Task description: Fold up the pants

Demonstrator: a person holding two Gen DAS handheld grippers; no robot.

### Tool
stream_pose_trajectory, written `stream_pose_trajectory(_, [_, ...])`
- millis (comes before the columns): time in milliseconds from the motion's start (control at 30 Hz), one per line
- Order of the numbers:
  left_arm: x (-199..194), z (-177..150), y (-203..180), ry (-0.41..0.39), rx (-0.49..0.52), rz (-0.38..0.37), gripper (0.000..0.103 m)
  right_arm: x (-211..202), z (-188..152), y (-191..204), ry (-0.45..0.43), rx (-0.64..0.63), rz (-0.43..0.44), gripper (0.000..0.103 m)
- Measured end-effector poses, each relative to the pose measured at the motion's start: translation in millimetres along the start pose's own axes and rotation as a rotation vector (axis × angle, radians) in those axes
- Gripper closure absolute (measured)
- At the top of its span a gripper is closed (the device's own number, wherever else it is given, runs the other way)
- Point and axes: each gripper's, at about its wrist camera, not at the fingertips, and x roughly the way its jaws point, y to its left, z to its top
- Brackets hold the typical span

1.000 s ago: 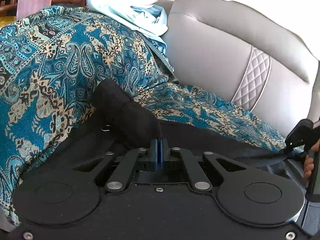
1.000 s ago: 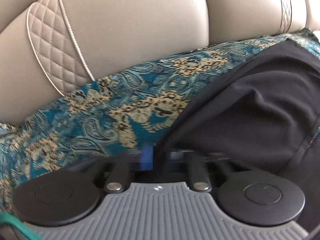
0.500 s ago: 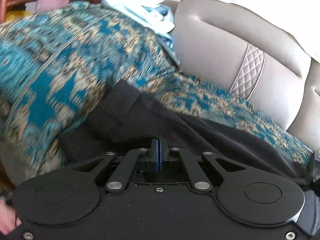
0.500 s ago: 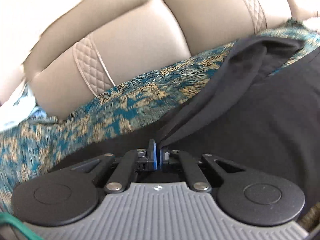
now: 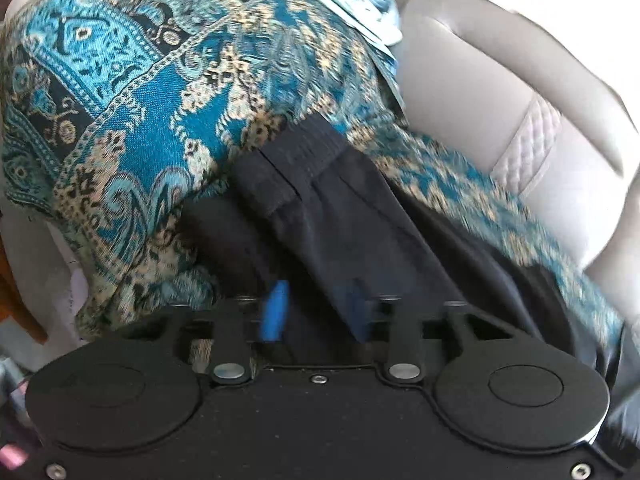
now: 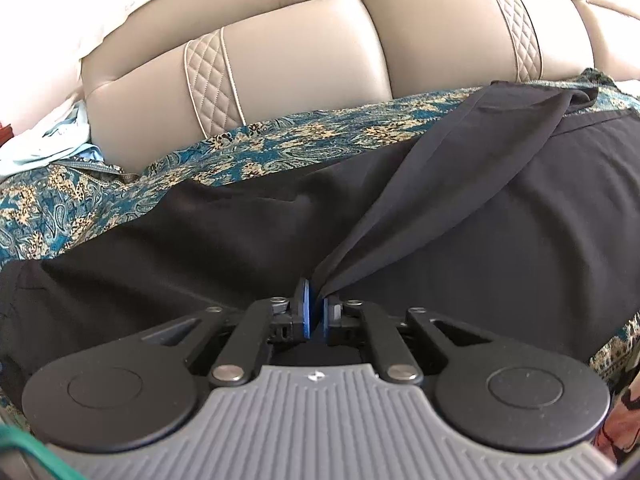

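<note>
Left gripper (image 5: 316, 312): my jaws stand wide apart, the blue pads blurred, with dark cloth lying between them but not pinched.
Right gripper (image 6: 315, 312): my jaws are drawn narrow on a fold of the pants, which rises from the blue pads as a taut ridge toward the upper right.
Pants (image 6: 460, 232): black, spread across the sofa seat in front of both my grippers; in the right wrist view they fill the middle from left edge to right edge.
Waistband (image 5: 296, 168): in the left wrist view the ribbed band lies just ahead of my left jaws, its end up against the patterned cloth.
Throw (image 5: 132, 92): teal and tan paisley, under the pants and draped over the rise on the left.
Pale blue cloth (image 5: 360, 12): crumpled on the throw's far edge.
Sofa back (image 6: 304, 56): beige cushions with quilted strips, behind everything.
</note>
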Motion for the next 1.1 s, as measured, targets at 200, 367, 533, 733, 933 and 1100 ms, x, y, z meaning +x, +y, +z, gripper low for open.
stream_pose_trajectory(200, [38, 24, -2, -0.025, -0.073, 0.031, 0.058, -1, -3, -1, -0.014, -0.023, 0.011, 0.091])
stream_pose_trajectory(367, [33, 23, -20, -0.096, 0.018, 0.184, 0.1, -4, -5, -2, -0.024, -0.042, 0.012, 0.085])
stream_pose_trajectory(533, [12, 13, -21, -0.126, 0.093, 0.23, 0.1, 4, 5, -11, -0.05, -0.009, -0.076, 0.069])
stream_pose_trajectory(733, [14, 3, -14, -0.084, 0.118, 0.277, 0.099, 27, 39, -35, -0.073, 0.052, -0.25, 0.069])
stream_pose_trajectory(933, [16, -1, -16, -0.074, 0.159, 0.289, 0.098, 49, 85, -75, -0.039, 0.093, -0.321, 0.042])
stream_pose_trajectory(1100, [20, -1, -13, -0.054, 0.168, 0.303, 0.097, 65, 143, -111, -0.033, 0.098, -0.387, 0.026])
